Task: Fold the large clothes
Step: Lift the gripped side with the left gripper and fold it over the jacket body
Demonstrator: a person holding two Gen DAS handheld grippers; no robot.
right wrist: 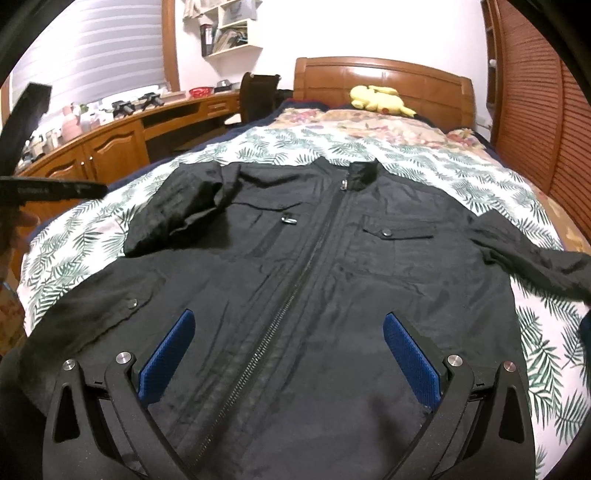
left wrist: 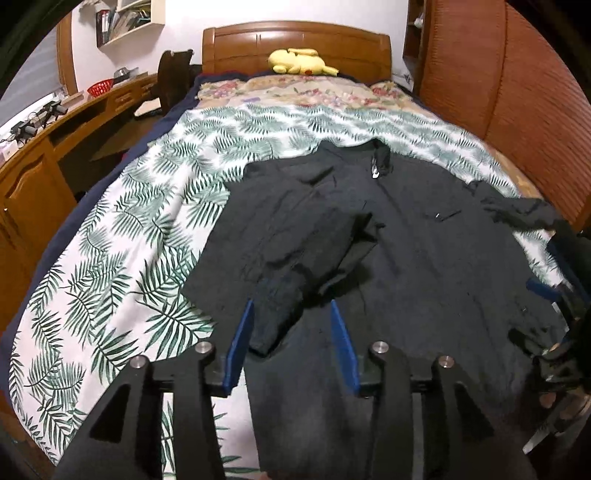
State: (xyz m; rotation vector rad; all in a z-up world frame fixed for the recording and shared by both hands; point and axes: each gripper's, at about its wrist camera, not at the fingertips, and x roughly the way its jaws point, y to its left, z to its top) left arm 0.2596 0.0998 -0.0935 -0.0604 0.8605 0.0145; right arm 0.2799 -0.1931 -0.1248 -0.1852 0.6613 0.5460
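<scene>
1. Black jacket (right wrist: 332, 280): flat on the bed, front up, zip closed, collar toward the headboard (right wrist: 384, 79); one sleeve (left wrist: 295, 258) folded in across the chest, opposite sleeve (right wrist: 532, 254) out sideways over the bedspread
2. Left hand-held gripper (left wrist: 291, 314): partly open, cuff end of the folded-in sleeve lying between the blue pads, pads not pressing on it
3. Right hand-held gripper (right wrist: 288, 325): wide open above the lower front panel, zip line between the fingers, nothing held
4. Step in hand, judged: letting go of the folded-in sleeve; best done by lifting clear straight off the cloth without dragging the cuff, then smoothing the wrinkled sleeve flat before reaching for the outstretched one
5. Surface: leaf-print bedspread (left wrist: 122, 236), soft and creased, liable to bunch under sliding cloth; floral cover (left wrist: 295, 92) beyond
6. Room: yellow plush toy (left wrist: 301, 61) at the headboard; wooden desk (right wrist: 122, 136) with clutter along one wall; slatted wooden doors (right wrist: 535, 110) on the other; wall shelf (right wrist: 229, 29) above
</scene>
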